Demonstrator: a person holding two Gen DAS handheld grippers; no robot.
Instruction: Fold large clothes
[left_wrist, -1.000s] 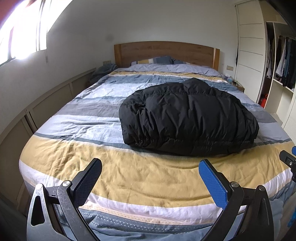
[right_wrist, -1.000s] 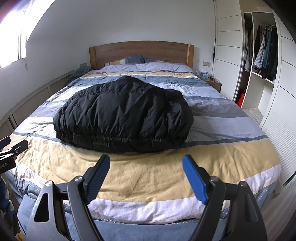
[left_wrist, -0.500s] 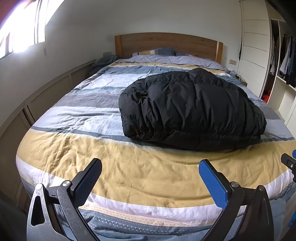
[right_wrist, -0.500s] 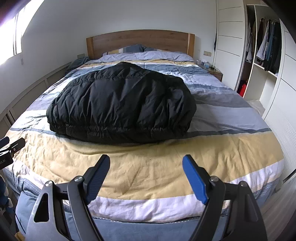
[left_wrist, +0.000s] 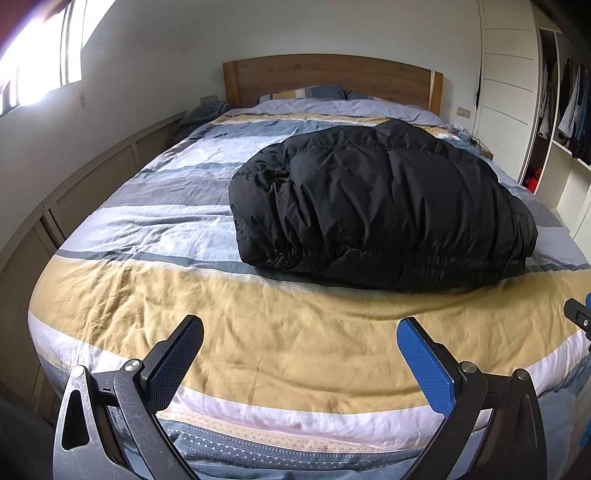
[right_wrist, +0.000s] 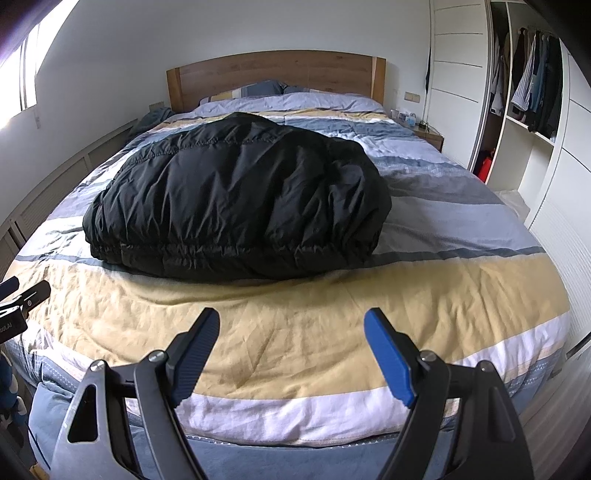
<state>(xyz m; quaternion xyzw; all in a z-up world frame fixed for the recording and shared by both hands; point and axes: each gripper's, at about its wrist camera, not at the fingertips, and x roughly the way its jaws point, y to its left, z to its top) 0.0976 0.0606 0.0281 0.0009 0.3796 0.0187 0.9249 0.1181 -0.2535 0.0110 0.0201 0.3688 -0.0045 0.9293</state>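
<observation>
left gripper (left_wrist: 300, 349) spread, empty | right gripper (right_wrist: 291, 341) spread, empty | risk: puffy black down jacket (right_wrist: 236, 199) springs open, slick shell slips a thin pinch

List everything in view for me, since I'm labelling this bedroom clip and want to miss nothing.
puffer jacket: one, black, bundled in the middle of the bed
duvet: one, striped yellow, white, grey and blue, covering the bed
pillows: at least two, blue and striped, under the headboard
headboard: one, brown wood, at the far wall
nightstand: one, wooden, right of the bed, small items on it
wardrobe: one, white, open, hanging clothes inside, right wall
window: one, bright, left wall
left gripper: one black and one blue finger, open, empty, above the foot of the bed
right gripper: same colours, open, empty, above the foot of the bed
</observation>
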